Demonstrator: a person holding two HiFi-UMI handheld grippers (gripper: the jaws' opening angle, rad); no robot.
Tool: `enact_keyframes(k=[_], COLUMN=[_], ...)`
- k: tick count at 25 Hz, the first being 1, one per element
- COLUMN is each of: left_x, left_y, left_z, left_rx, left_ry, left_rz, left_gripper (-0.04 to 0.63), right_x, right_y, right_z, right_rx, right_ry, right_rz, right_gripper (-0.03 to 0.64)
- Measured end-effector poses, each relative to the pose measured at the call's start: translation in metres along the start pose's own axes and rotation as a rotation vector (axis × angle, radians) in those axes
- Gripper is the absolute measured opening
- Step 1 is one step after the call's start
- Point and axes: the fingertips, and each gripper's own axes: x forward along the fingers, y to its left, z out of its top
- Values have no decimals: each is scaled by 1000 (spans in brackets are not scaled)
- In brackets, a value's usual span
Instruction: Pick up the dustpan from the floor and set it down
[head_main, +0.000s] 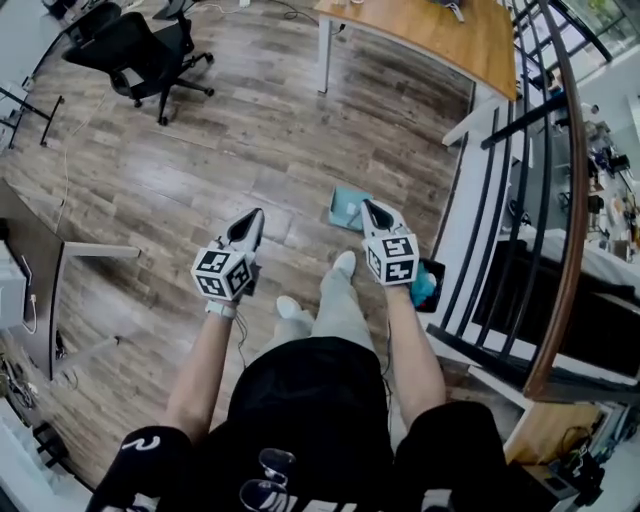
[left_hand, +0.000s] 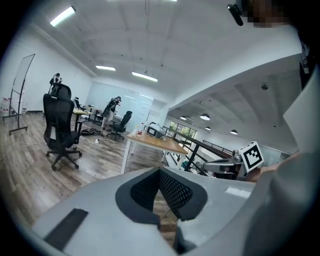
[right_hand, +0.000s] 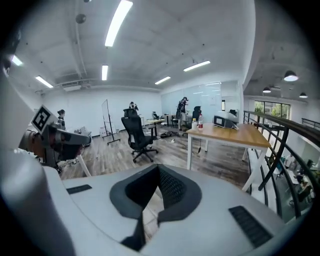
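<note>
The teal dustpan (head_main: 343, 208) lies flat on the wood floor (head_main: 230, 150), close to the floor's edge by the railing (head_main: 452, 200) and just ahead of the person's shoes (head_main: 343, 263), partly hidden behind the right gripper (head_main: 367, 204). It looks like thin moulded plastic, so I judge it light, fairly stiff and slick across the flat pan. A raised rim or the handle would give the surer hold, though no handle can be made out here. Both the left gripper (head_main: 257, 214) and the right have their fingers (right_hand: 172, 186) pressed together with nothing between them, up off the floor.
</note>
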Motion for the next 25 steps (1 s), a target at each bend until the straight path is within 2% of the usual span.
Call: enact_keyframes(k=[6, 13, 19, 25], left_x=[-49, -74, -74, -50], left_y=[-17, -45, -80, -124], left_z=[17, 48, 70, 72], left_rx=[33, 70, 87, 90], left_ry=[-57, -133, -185, -189], left_rz=[3, 42, 80, 100], left_gripper=[-5, -5, -5, -5], right_x=[-44, -84, -111, -124], right_y=[49, 67, 51, 7], right_z=[51, 80, 84, 77], right_rx=[-34, -66, -81, -68], right_ry=[-123, -175, -188, -170], right_rz=[49, 136, 201, 231], right_gripper=[-5, -5, -5, -5])
